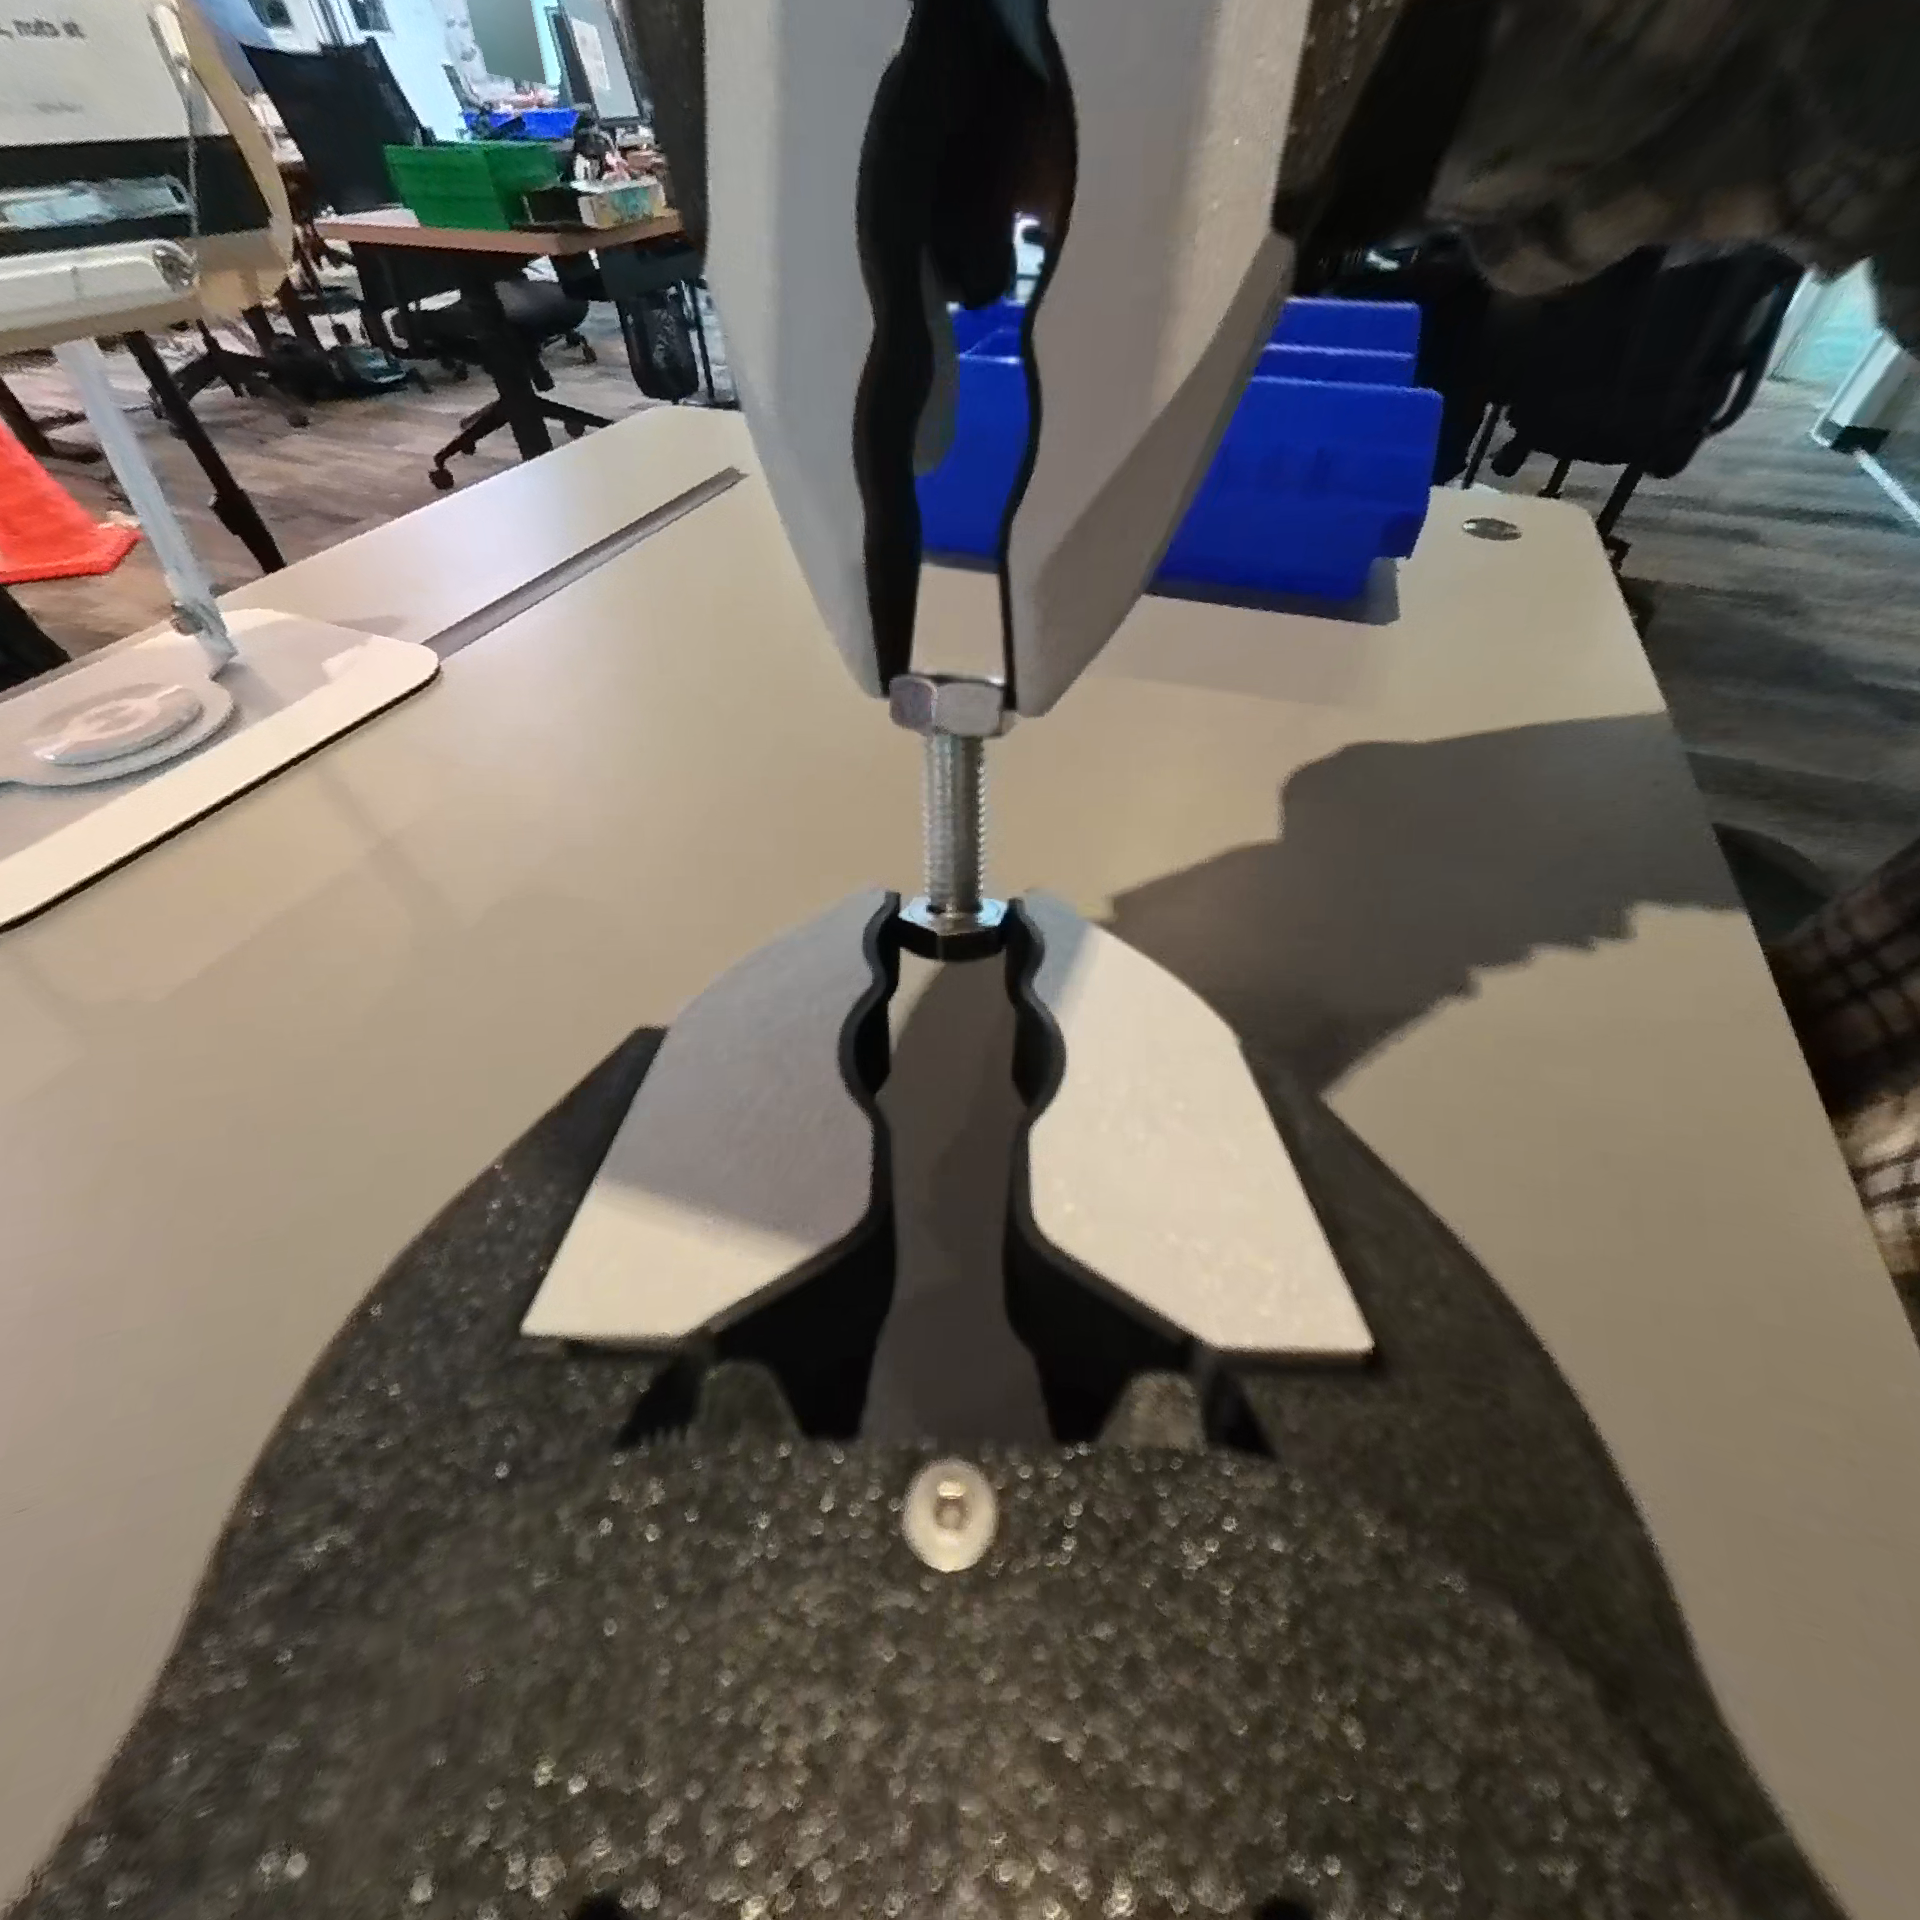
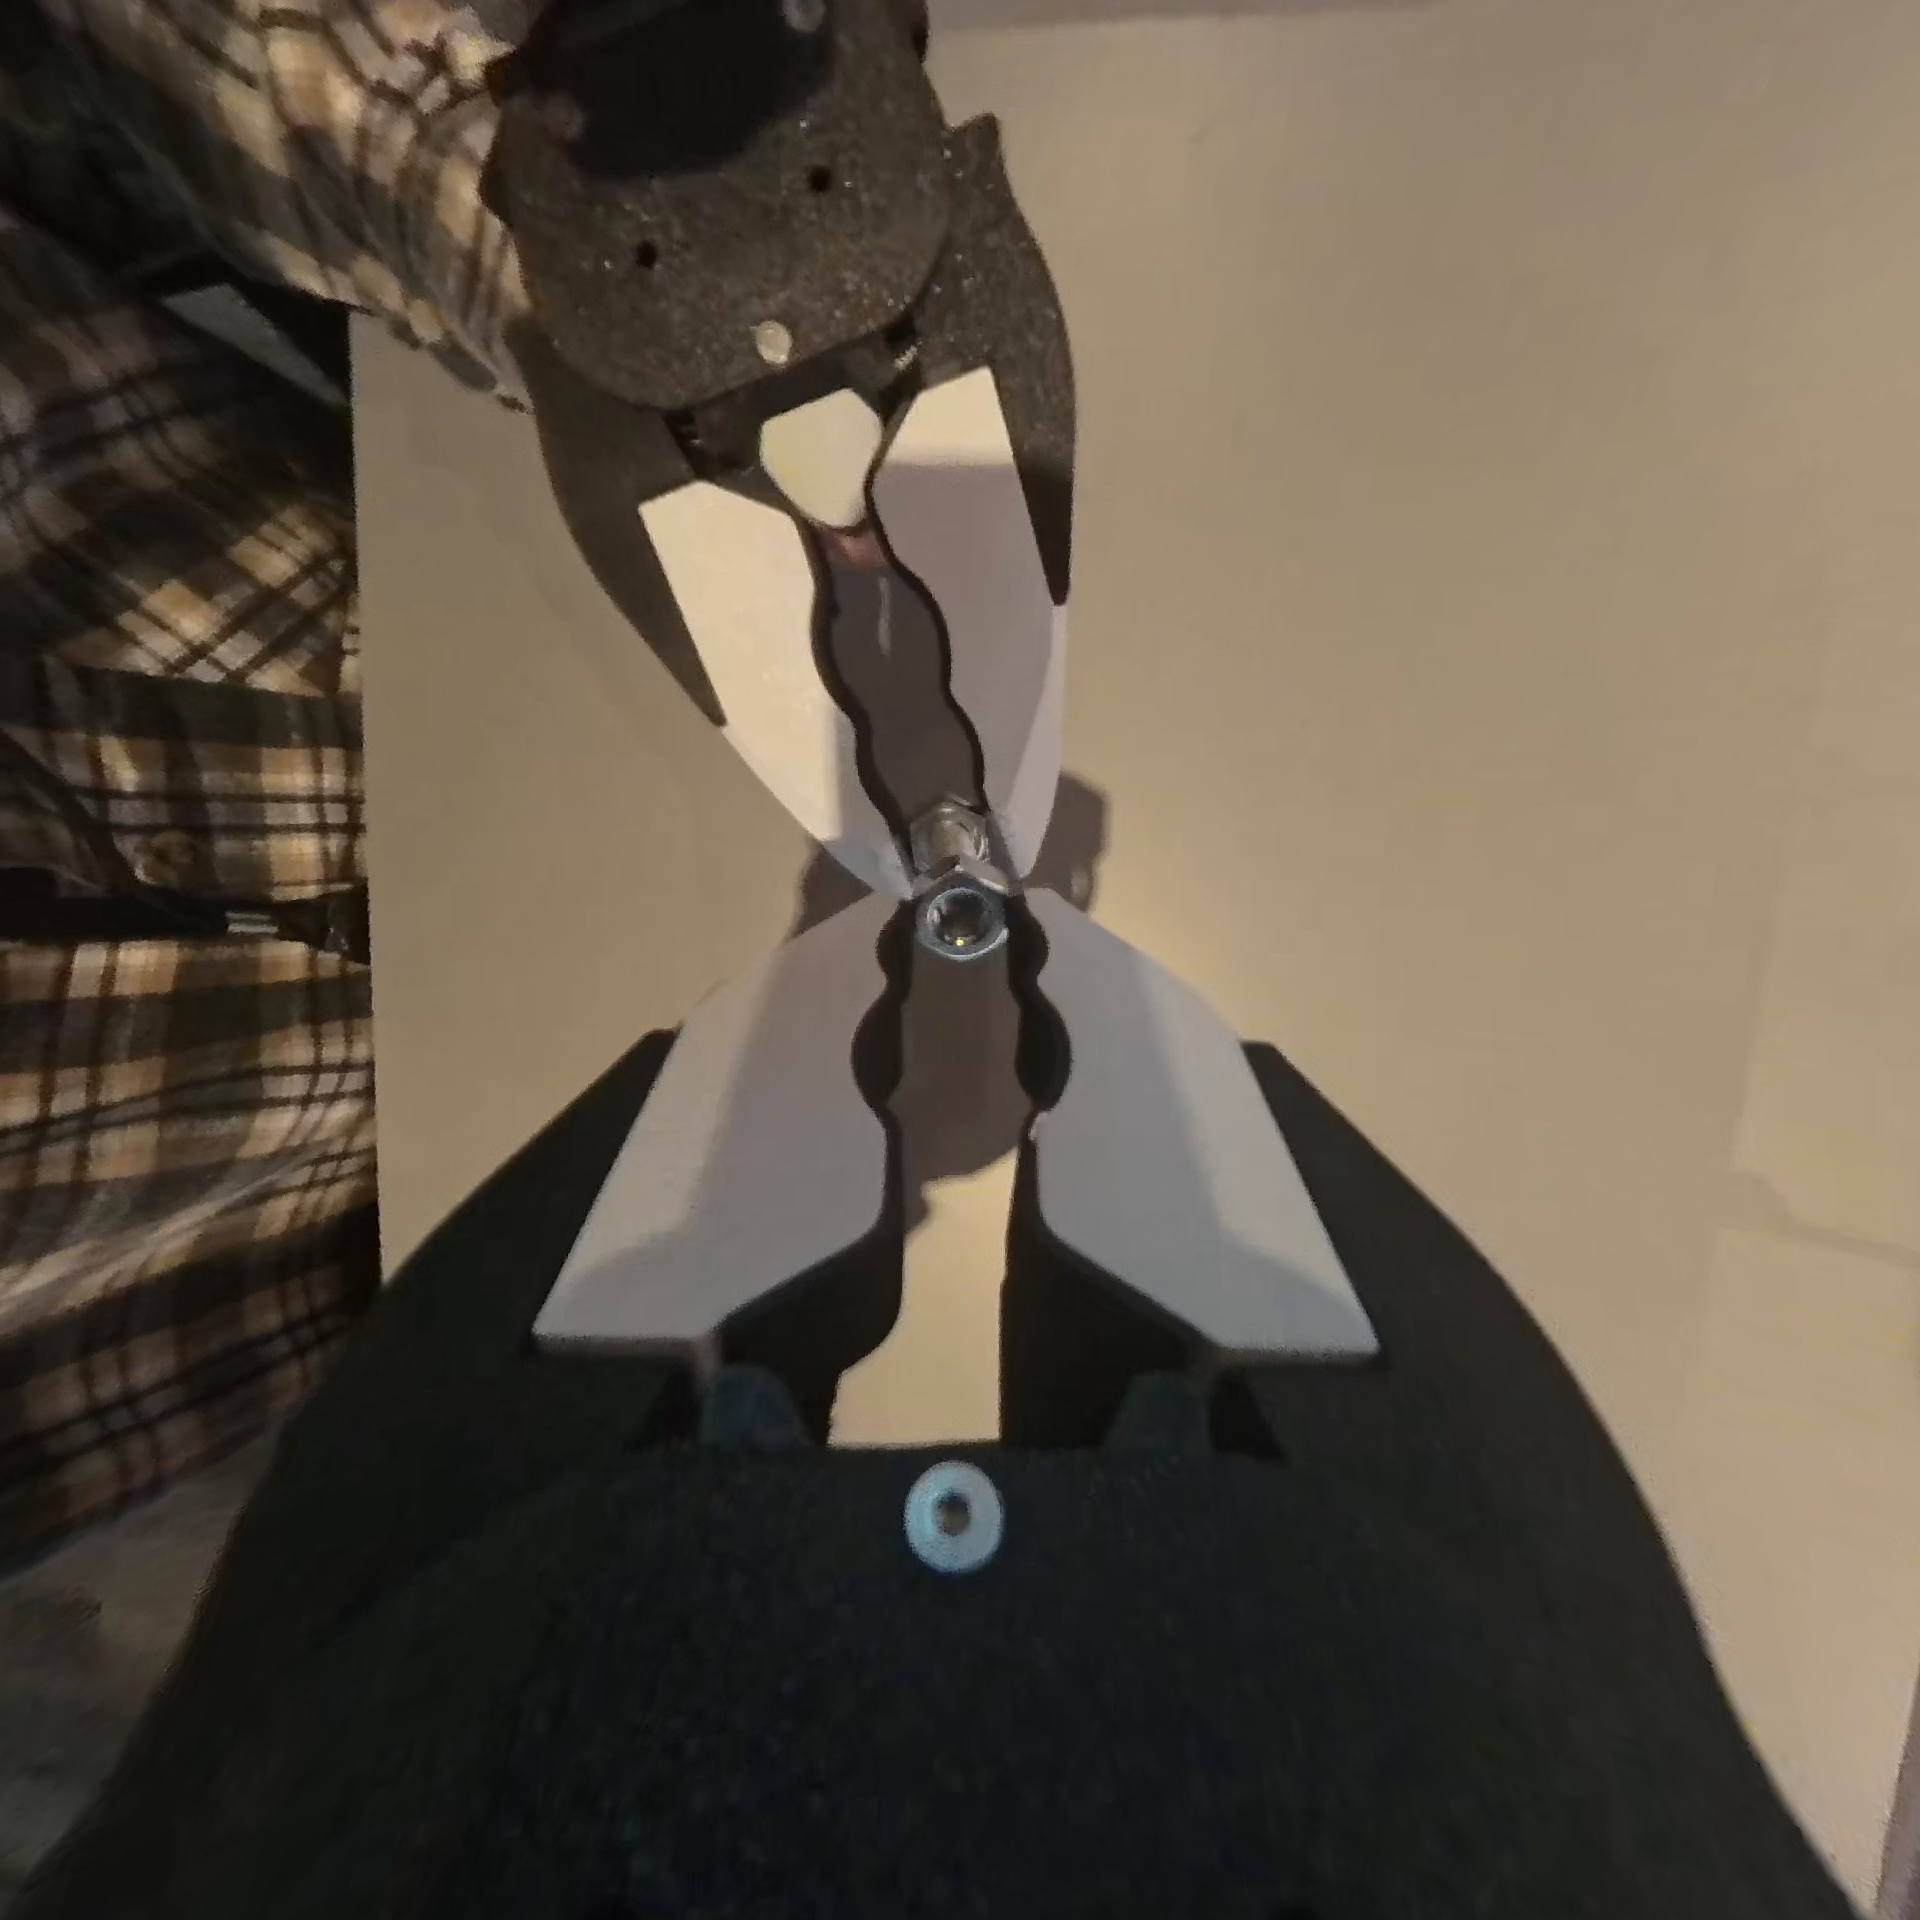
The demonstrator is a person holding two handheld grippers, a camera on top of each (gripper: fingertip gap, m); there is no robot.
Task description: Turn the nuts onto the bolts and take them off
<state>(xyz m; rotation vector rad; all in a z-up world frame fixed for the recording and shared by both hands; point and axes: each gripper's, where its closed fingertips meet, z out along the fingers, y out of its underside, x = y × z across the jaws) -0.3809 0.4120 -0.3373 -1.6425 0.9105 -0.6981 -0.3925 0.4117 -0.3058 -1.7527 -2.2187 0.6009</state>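
Note:
A silver bolt (image 1: 951, 821) hangs upright above the white table (image 1: 468, 987). My left gripper (image 1: 948, 923) comes from below in the left wrist view and is shut on a hex nut (image 1: 948, 927) at the bolt's lower end. My right gripper (image 1: 951, 694) reaches down from above and is shut on the bolt's hex head (image 1: 951, 709). In the right wrist view my right gripper (image 2: 954, 925) holds the bolt head (image 2: 954, 925), seen end-on. My left gripper (image 2: 951, 847) meets it from the top with the nut (image 2: 948, 836). The thread is hidden there.
Blue bins (image 1: 1309, 488) stand at the table's far edge behind the right gripper. A white base plate with a stand (image 1: 208, 686) lies at the left. A plaid sleeve (image 2: 156, 831) fills the left of the right wrist view. Desks and chairs stand beyond the table. The grippers are tip to tip, or close to it.

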